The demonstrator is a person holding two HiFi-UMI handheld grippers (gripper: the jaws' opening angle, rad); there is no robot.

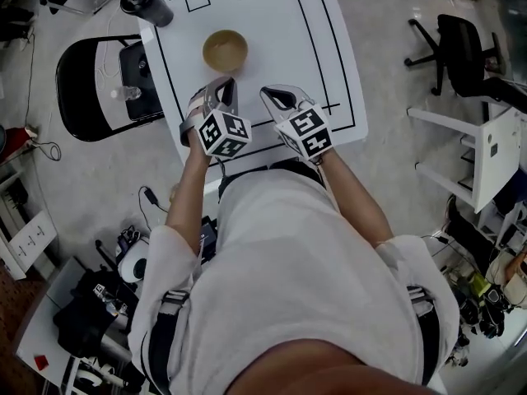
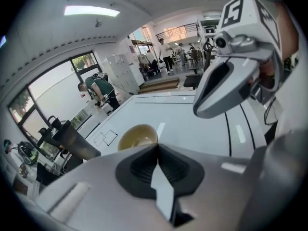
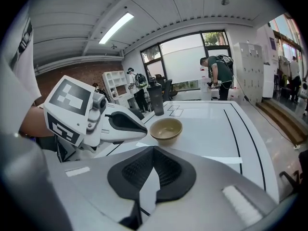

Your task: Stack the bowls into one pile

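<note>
While the bowls (image 1: 225, 50) sat, seemingly nested, on the table (image 1: 276, 52), the left gripper (image 1: 222, 85) and right gripper (image 1: 277, 95) hung near them, each with jaws pressed together, empty

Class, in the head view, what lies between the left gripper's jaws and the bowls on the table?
Nothing. In the head view only a bare stretch of white table separates the left gripper from the bowls.

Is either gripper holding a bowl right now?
No; left gripper and right gripper are shut on nothing, clear of the bowl pile.
</note>
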